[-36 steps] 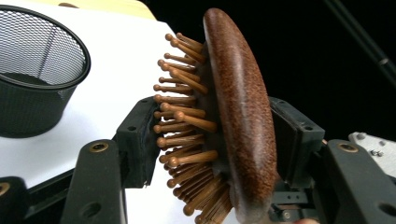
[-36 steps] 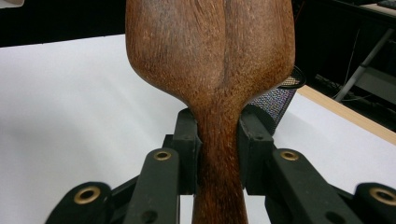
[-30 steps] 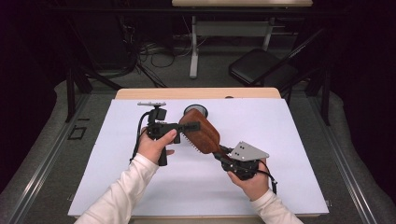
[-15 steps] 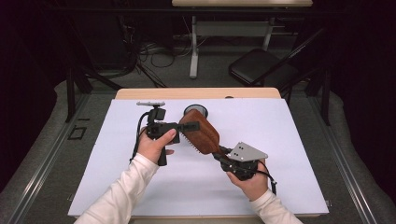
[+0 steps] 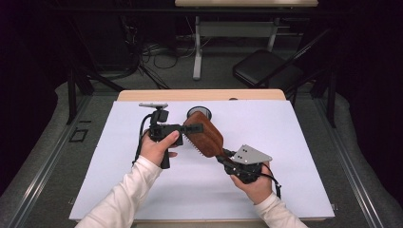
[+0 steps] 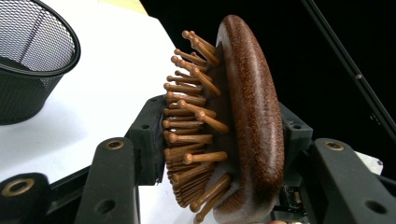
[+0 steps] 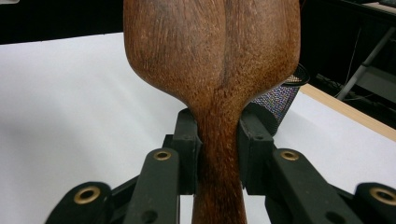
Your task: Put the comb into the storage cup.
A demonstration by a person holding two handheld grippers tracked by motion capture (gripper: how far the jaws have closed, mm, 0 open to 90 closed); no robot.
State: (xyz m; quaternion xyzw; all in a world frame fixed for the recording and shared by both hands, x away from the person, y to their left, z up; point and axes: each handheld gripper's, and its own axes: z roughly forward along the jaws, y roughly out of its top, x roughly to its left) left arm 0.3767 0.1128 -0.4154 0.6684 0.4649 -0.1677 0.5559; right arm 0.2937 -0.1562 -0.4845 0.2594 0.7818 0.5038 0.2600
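A brown wooden hairbrush [image 5: 206,137] with wooden pins is held above the white mat [image 5: 294,142], between both grippers. My left gripper [image 5: 187,129] is shut across the brush head [image 6: 252,116], one pad against the pins and the other against the rounded back. My right gripper [image 5: 225,156] is shut on the handle [image 7: 218,186] just below the head, its pads [image 7: 187,135] pressing both sides. In the right gripper view the smooth back of the head [image 7: 210,60] faces me.
A black mesh cup [image 5: 198,112] stands on the mat just behind the brush, also seen as the cup [image 6: 28,60] in the left gripper view and the cup [image 7: 280,100] in the right. The wooden table edge [image 5: 199,95] lies beyond; a dark chair [image 5: 266,71] stands on the floor behind.
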